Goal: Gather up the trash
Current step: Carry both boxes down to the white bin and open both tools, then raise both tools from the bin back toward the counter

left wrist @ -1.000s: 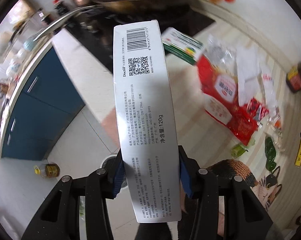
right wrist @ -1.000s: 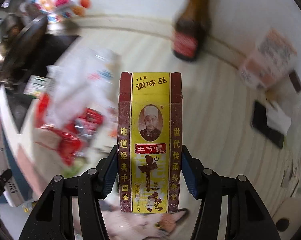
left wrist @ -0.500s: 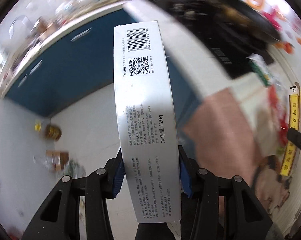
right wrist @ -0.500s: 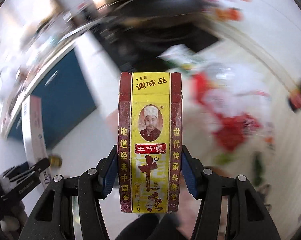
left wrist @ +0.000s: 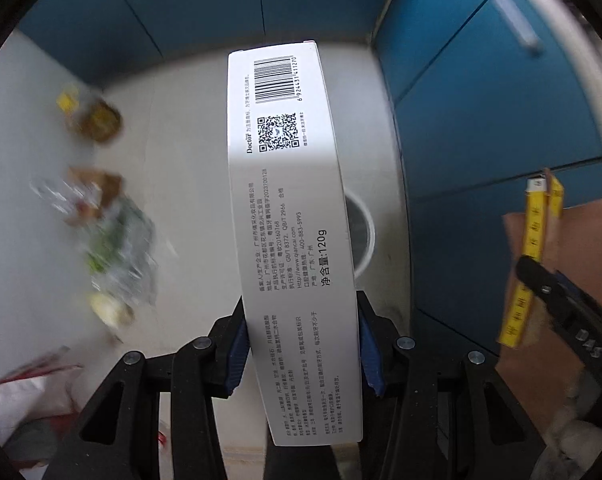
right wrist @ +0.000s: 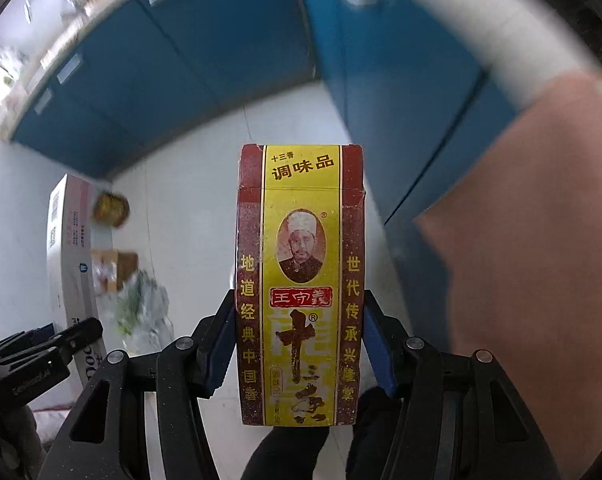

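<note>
Two boxes carried low over the floor for binning
The left gripper (left wrist: 301, 344) clamps a long white box (left wrist: 293, 216), the right gripper (right wrist: 301, 344) a yellow spice box (right wrist: 301, 280); each box juts toward 12 o'clock from its jaws, the white bin (left wrist: 361, 236) peeking out at 3 o'clock of the white box

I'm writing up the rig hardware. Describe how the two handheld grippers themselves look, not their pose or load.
The left gripper and the right gripper look alike: matte black frames with triangular cut-outs, silver round screw heads at the joints, and blue pads lining the inner faces of the fingers. Seen from the other camera, the left gripper's side carries pale lettering, too blurred to read. No cables or sleeves are visible.
</note>
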### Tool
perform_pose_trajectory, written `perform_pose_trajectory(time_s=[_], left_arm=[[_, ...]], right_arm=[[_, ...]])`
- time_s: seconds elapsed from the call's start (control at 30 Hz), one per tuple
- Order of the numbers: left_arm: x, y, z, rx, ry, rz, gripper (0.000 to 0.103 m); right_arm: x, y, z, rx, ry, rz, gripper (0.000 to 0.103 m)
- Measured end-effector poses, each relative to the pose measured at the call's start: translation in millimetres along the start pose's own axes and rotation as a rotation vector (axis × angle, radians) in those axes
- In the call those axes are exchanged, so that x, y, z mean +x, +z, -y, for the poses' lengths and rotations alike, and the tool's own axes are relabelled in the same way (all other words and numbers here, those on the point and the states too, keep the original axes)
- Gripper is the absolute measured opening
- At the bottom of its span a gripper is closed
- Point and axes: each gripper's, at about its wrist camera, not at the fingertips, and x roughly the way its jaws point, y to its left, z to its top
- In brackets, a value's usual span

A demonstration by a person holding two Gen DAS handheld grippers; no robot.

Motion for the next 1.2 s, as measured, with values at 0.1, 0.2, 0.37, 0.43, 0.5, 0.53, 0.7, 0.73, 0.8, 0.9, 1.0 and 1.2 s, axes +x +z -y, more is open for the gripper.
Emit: perform_pose_trajectory(time_s=[0.1,0.2,0.37,0.43,0.5,0.53,0.7,0.73,0.8,0.9,1.0,1.2], left_arm=[[87,13,-13,-0.026,-0.087,-0.11,0.044],[165,25,-21,-0.044,-0.174,-0.197,0.044],[282,39,-27,-0.073,-0.243,-0.298,0.044],[316,41,-28,-0.078,-0.241,-0.336,0.044],[337,42,-29,-0.087,-0.259,-0.359,0.045],[343,42,-29,-0.092,-0.271,-0.365,0.045],[342,39,-35,-0.095,-0.232,-0.331,0.092],[335,38,-38,-0.087,-0.216,-0.301,0.096],[316,31,-45,-0.08,-0.152,-0.259,0.097],[283,27,-51,-0.076,-0.063,-0.194,0.097],[233,11,-58,-0.067,0.057,-0.09,0.097],[127,-11,-54,-0.048,0.143,0.124,0.097]], right_arm=[[84,-5,5,0.015,0.011,-0.065,0.059],[169,-13,18,0.031,0.039,-0.135,0.059],[275,-20,46,0.012,0.085,-0.204,0.059],[308,-20,56,0.001,0.116,-0.229,0.059],[336,-19,58,-0.013,0.133,-0.25,0.06],[347,-21,61,-0.02,0.146,-0.264,0.06],[392,-23,64,-0.049,0.191,-0.356,0.064],[395,-23,61,-0.051,0.184,-0.363,0.068],[390,-22,55,-0.041,0.171,-0.354,0.086],[369,-22,54,-0.023,0.153,-0.336,0.089],[334,-23,48,-0.058,0.093,-0.295,0.093],[220,-28,18,-0.144,-0.02,-0.169,0.102]])
